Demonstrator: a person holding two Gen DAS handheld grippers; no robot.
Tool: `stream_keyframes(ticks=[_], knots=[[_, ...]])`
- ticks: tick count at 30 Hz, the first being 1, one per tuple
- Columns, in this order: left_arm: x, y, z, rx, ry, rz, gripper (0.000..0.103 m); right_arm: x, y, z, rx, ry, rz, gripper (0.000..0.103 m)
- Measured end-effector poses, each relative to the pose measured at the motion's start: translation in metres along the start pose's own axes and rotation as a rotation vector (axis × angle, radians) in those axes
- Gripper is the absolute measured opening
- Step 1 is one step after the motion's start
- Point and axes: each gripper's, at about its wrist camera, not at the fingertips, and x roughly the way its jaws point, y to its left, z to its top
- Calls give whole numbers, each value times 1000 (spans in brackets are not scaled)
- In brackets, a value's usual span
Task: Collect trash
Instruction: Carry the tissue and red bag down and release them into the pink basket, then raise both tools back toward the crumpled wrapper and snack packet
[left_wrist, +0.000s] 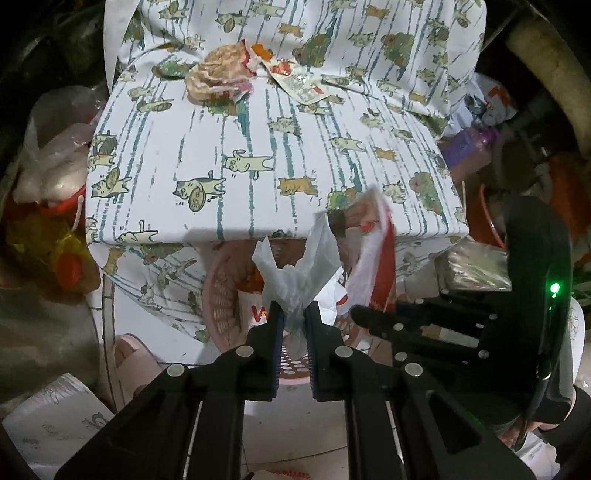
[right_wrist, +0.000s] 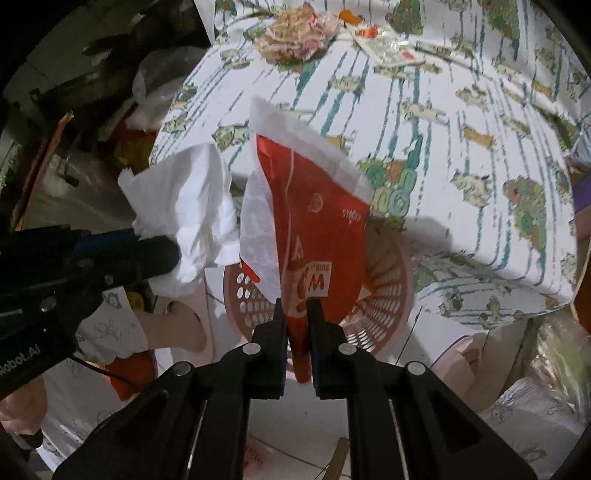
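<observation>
My left gripper is shut on a crumpled white tissue and holds it above a pink perforated basket on the floor. My right gripper is shut on a red and white wrapper above the same basket. The right gripper shows at the right of the left wrist view, holding the wrapper. The left gripper with the tissue shows at the left of the right wrist view. A crumpled brownish paper wad and a flat sachet wrapper lie at the table's far side.
The table has a white cloth printed with cats. A bin with plastic bags stands to the left. A purple bottle and an orange tub are to the right. A pink slipper lies on the floor.
</observation>
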Motion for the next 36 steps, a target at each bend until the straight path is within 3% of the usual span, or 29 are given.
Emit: stream_keyframes(ticks=[4, 10, 13, 19, 24, 28, 32, 36], knots=[[3, 4, 1, -20, 12, -3, 18, 8, -3, 1, 21, 33, 19, 14], [-5, 10, 4, -38, -24, 20, 52, 0, -10, 6, 70, 12, 55, 32], [-12, 13, 4, -40, -45, 29, 53, -7, -13, 7, 96, 1, 88, 39], [-35, 21, 7, -44, -120, 69, 53, -25, -20, 9, 136, -40, 111, 42], [-64, 24, 8, -22, -249, 142, 55, -59, -15, 13, 93, -183, 71, 45], [-83, 26, 8, -35, -327, 149, 59, -88, -12, 16, 69, -307, 73, 53], [-97, 30, 9, -55, -392, 163, 60, -107, -14, 20, 75, -380, 68, 56], [-110, 31, 8, -64, -465, 212, 69, -119, -12, 23, 60, -440, -12, 56]])
